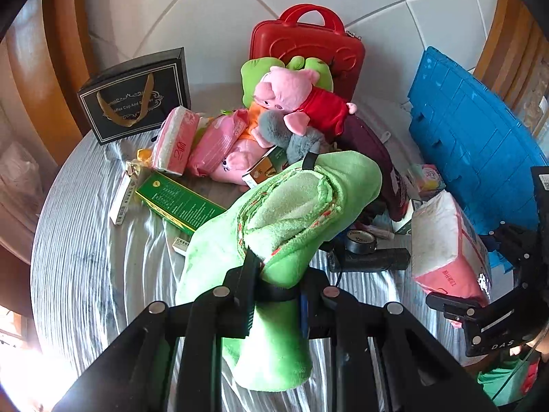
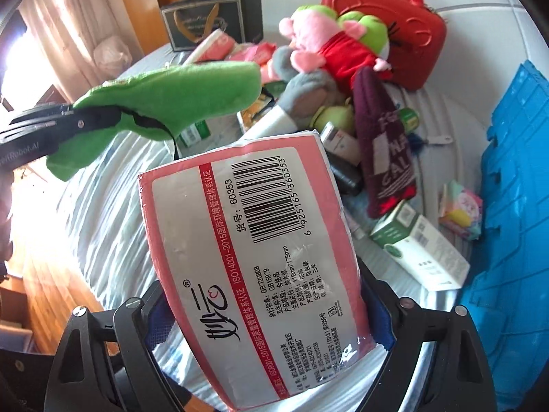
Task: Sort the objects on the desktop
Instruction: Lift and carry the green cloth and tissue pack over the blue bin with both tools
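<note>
Red case (image 1: 307, 48), blue crate (image 1: 473, 151) flank plush-toy pile (image 1: 295, 103).

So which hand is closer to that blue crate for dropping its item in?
Probably the right. Its gripper holds the pink tissue pack beside the blue crate; the left gripper, clamping the green plush, is farther off.

In the right wrist view the pink tissue pack (image 2: 250, 261) hides both fingertips of the right tool (image 2: 267, 326) and much of the worktop (image 2: 103, 213) beyond it; its lower end is hidden behind the tool's frame. Left of that tool, the green plush slipper (image 2: 164, 99) covers the left tool's tips. Small boxes behind the slipper are too crowded to tell apart.
</note>
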A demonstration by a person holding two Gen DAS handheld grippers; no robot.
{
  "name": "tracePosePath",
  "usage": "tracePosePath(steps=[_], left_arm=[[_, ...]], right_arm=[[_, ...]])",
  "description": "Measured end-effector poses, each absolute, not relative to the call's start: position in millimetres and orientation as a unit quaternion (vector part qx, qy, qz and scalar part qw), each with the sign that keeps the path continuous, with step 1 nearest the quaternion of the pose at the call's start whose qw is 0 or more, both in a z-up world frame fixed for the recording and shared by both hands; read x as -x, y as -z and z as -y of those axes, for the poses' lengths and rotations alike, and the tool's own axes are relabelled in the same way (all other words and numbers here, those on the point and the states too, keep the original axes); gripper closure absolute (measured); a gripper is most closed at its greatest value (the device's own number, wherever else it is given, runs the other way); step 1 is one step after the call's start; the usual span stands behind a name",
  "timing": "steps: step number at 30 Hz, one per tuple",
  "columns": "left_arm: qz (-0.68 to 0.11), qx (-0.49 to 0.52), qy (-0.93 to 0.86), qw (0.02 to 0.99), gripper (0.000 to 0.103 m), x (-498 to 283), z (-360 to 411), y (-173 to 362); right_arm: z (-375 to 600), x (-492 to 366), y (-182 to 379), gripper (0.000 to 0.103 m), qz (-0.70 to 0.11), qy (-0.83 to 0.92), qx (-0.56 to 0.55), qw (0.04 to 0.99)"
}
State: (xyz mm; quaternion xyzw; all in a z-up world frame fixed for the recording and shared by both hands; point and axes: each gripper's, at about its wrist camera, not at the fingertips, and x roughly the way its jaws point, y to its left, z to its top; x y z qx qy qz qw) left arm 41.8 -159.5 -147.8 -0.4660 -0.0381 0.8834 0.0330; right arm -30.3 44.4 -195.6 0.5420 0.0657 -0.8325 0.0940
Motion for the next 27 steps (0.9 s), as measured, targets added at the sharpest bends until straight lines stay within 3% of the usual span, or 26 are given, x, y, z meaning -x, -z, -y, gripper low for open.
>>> tracePosePath(steps=[27], left_arm=[[0.022,0.396,-0.917,0.045,0.084,-21.5,28.3,33.9]], right_arm=[[-144.3,-9.2,37.6,0.013,-0.025,0.895,-0.436,0.091]])
